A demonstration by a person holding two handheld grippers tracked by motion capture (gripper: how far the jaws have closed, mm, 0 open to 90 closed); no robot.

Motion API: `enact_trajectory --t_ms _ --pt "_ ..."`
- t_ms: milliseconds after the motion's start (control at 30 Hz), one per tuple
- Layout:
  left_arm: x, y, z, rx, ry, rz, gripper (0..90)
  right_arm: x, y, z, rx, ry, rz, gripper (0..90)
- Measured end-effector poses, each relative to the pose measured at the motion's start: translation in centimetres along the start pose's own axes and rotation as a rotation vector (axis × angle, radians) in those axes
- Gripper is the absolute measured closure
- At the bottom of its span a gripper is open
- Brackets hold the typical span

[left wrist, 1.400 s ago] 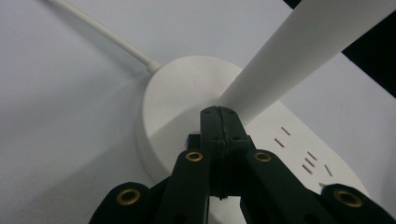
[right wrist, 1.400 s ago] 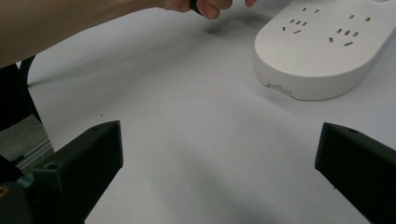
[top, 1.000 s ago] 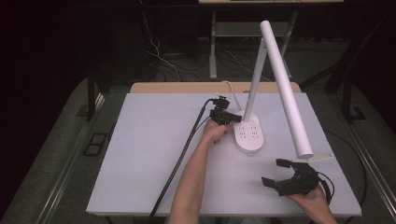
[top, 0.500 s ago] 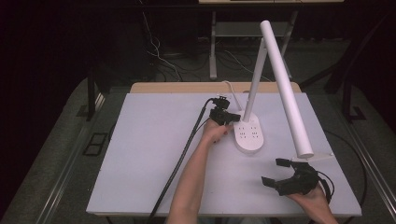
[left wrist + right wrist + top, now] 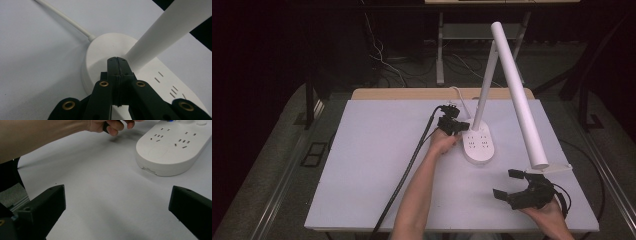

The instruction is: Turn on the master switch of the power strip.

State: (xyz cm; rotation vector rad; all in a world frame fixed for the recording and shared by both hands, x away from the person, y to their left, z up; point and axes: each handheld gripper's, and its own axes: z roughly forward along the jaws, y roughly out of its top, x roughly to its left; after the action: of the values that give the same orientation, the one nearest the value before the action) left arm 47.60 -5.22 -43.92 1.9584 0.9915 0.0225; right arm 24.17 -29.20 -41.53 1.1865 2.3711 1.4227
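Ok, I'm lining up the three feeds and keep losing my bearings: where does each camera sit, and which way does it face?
High view: above the person's side of the table, facing forward and down at the lamp base; both forearms, the left gripper and the right gripper show.
Left gripper view: rides the left gripper, facing the base and lamp stem close up; its shut jaws show.
Right gripper view: rides the right gripper, low over the table, facing the base; its open jaws and the left forearm show.
Shared: all three show the lamp base.

One desk lamp (image 5: pixel 478 145) (socket base), two hand-held grippers (image 5: pixel 460 126) (image 5: pixel 512 184), one table (image 5: pixel 362 165).
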Motion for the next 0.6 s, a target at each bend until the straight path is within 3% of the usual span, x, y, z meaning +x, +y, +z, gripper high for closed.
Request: enact_trajectory --t_ms 267,400,600 --pt "0.5 0.3 -0.9 -0.026 -0.005 0.007 89.6 -0.3 0.0 0.0 0.001 0.003 0.013 0.5" --pt "0.5 0.9 -2.1 -0.033 -0.006 0.039 89.6 -0.3 0.0 0.0 0.002 0.002 0.011 0.5" --pt "1.0 1.2 -3.8 -0.053 -0.005 0.046 89.4 -0.4 0.0 0.0 0.003 -0.003 0.014 0.5"
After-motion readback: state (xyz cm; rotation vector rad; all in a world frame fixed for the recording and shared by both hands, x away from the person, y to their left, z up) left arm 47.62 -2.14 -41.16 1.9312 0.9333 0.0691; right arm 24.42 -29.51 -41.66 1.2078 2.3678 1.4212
